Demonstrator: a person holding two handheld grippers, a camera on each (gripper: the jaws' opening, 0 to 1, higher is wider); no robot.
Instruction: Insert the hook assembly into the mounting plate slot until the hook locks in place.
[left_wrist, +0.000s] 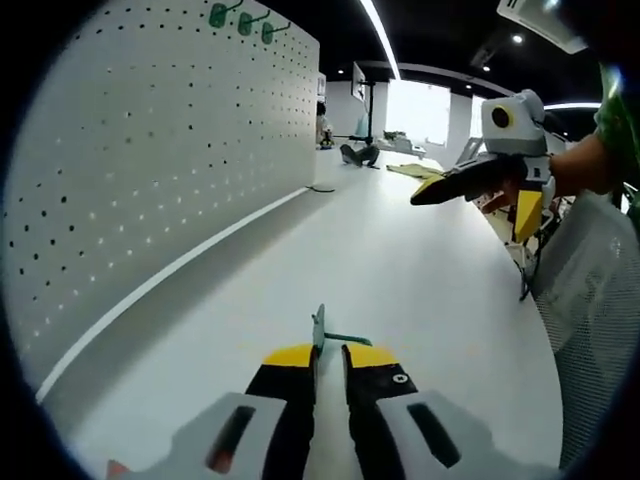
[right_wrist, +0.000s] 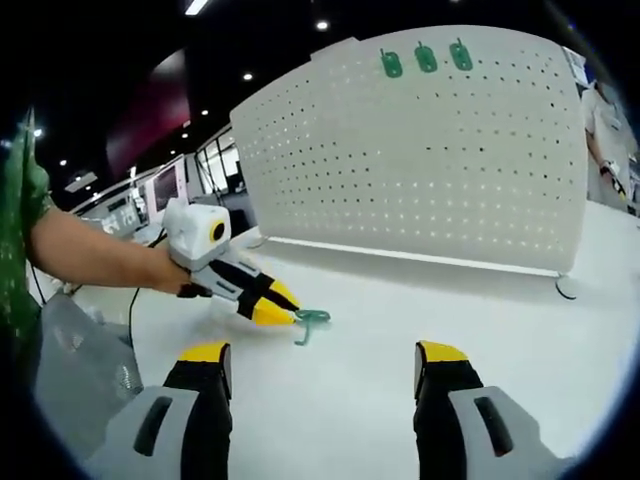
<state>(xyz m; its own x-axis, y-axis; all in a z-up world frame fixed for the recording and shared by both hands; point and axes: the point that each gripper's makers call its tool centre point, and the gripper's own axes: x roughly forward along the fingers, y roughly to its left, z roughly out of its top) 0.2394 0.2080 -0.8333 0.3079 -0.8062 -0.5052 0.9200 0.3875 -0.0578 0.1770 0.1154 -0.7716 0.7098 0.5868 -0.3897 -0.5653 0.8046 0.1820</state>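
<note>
A green hook stands pinched between the yellow tips of my left gripper, just over the white table. The right gripper view has that same hook at the tip of the left gripper, low over the table. The white pegboard stands to the left, with three green hooks mounted along its top edge. In the right gripper view the pegboard faces me, its hooks at the top. My right gripper is wide open and holds nothing; it hovers at the right.
A dark cable lies at the pegboard's far foot. Several objects sit at the table's far end. A mesh chair back stands at the table's right edge. A person's arm holds the left gripper.
</note>
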